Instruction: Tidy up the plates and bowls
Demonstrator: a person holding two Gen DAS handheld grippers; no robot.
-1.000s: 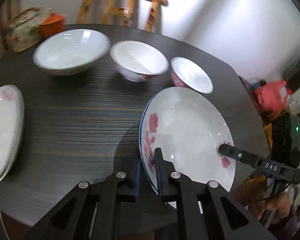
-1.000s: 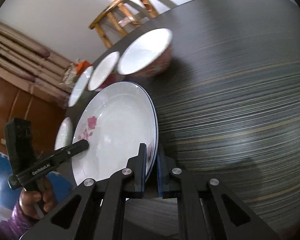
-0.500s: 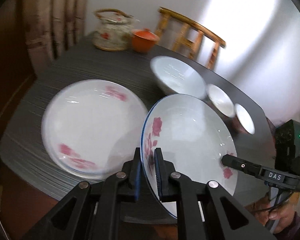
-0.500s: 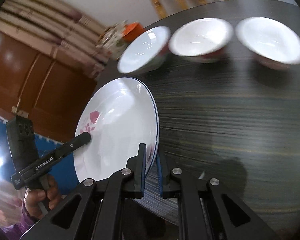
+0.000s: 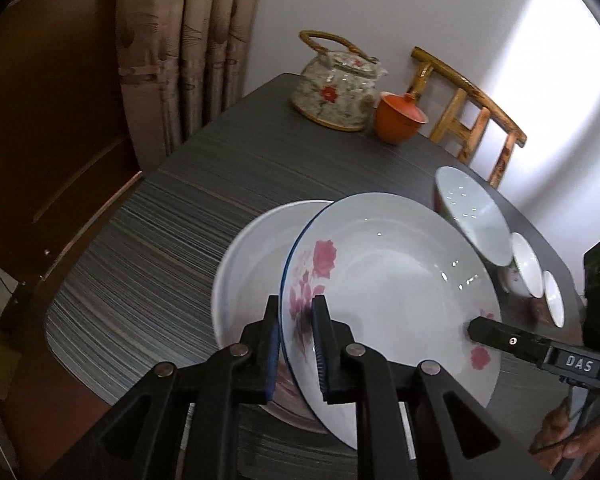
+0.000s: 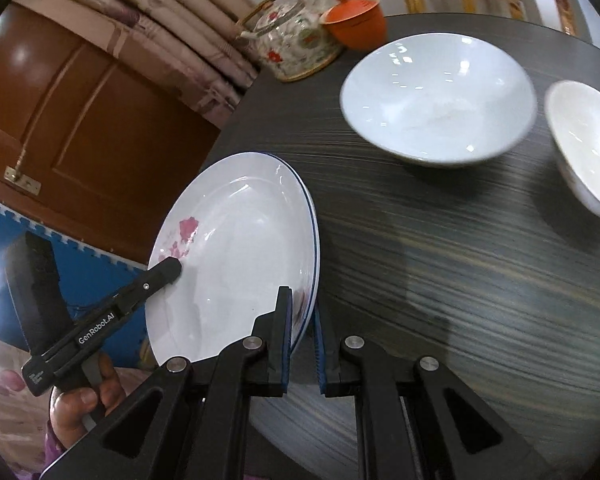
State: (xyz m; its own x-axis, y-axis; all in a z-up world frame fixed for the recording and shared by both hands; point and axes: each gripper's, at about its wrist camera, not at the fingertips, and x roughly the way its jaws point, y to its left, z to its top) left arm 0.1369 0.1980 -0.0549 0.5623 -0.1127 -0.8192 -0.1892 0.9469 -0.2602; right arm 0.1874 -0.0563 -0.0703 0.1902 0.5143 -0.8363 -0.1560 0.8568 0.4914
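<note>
A white plate with pink roses and a blue rim (image 5: pixel 392 280) is held by both grippers just above a stack of white plates (image 5: pixel 252 264) on the dark table. My left gripper (image 5: pixel 296 348) is shut on the plate's near rim. My right gripper (image 6: pixel 302 336) is shut on the opposite rim of the plate (image 6: pixel 240 256); its fingertip (image 5: pixel 476 326) also shows in the left wrist view. Three white bowls stand in a row: a large bowl (image 6: pixel 436 100), a medium bowl (image 6: pixel 588 148) and a small bowl (image 5: pixel 552 298).
A floral teapot (image 5: pixel 336 88) and an orange lidded cup (image 5: pixel 398 118) stand at the table's far corner. A wooden chair (image 5: pixel 472 108) is behind the table. A curtain and a brown door are to the left. The table edge (image 5: pixel 84 300) is near the stack.
Both grippers have carried the rose plate to the left, from beside the bowls to over the plate stack, and lowered it close to the stack.
</note>
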